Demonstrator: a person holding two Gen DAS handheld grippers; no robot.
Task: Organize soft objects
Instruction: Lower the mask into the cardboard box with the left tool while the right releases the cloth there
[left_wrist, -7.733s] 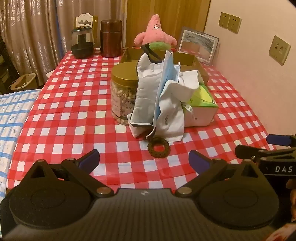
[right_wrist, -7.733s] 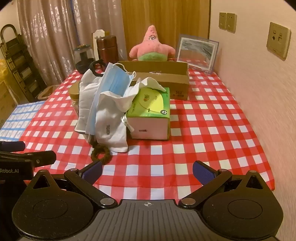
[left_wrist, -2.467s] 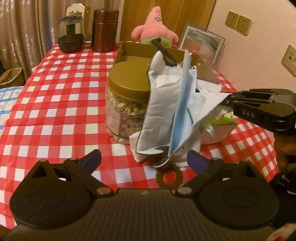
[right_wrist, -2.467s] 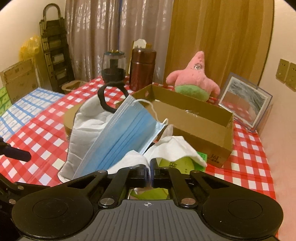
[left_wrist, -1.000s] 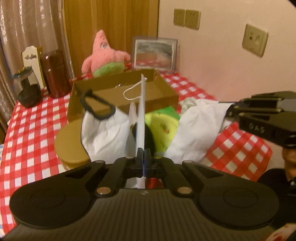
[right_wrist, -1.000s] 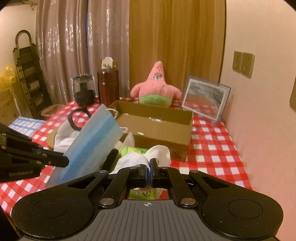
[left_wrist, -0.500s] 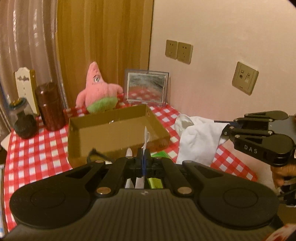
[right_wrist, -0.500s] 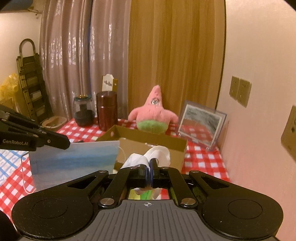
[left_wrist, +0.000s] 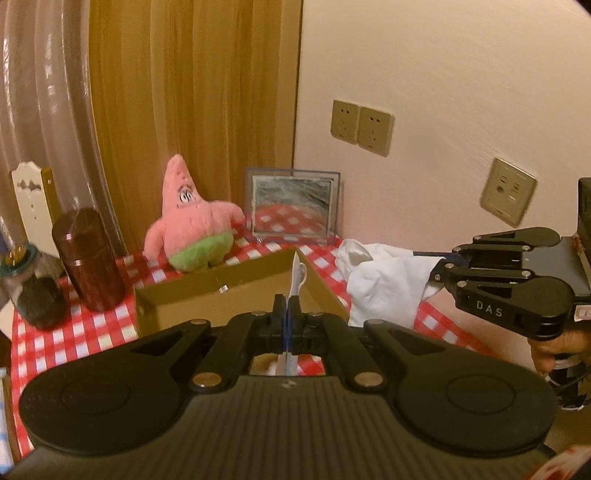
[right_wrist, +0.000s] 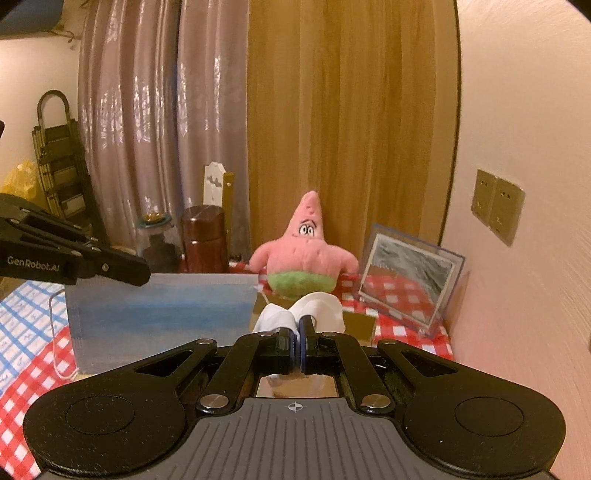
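Now my left gripper (left_wrist: 287, 314) is clamped on the blue face mask (right_wrist: 162, 310), which hangs edge-on from its closed jaws. My right gripper (right_wrist: 298, 332) pinches the white cloth (left_wrist: 384, 284) the same way. Both loads dangle above the table. Just ahead and below sits the open cardboard box (left_wrist: 207, 295), its long side running across me, left hand nearer. Beyond it, the pink plush (right_wrist: 304, 254).

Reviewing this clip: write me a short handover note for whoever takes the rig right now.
Left gripper: shut on the blue mask, held in the air.
Right gripper: shut on the white cloth, also in the air.
Box: open on the table, just ahead of both grippers, in front of the pink plush.
Done: both pieces gripped and off the table.
Left: probably lower each into the box and release.
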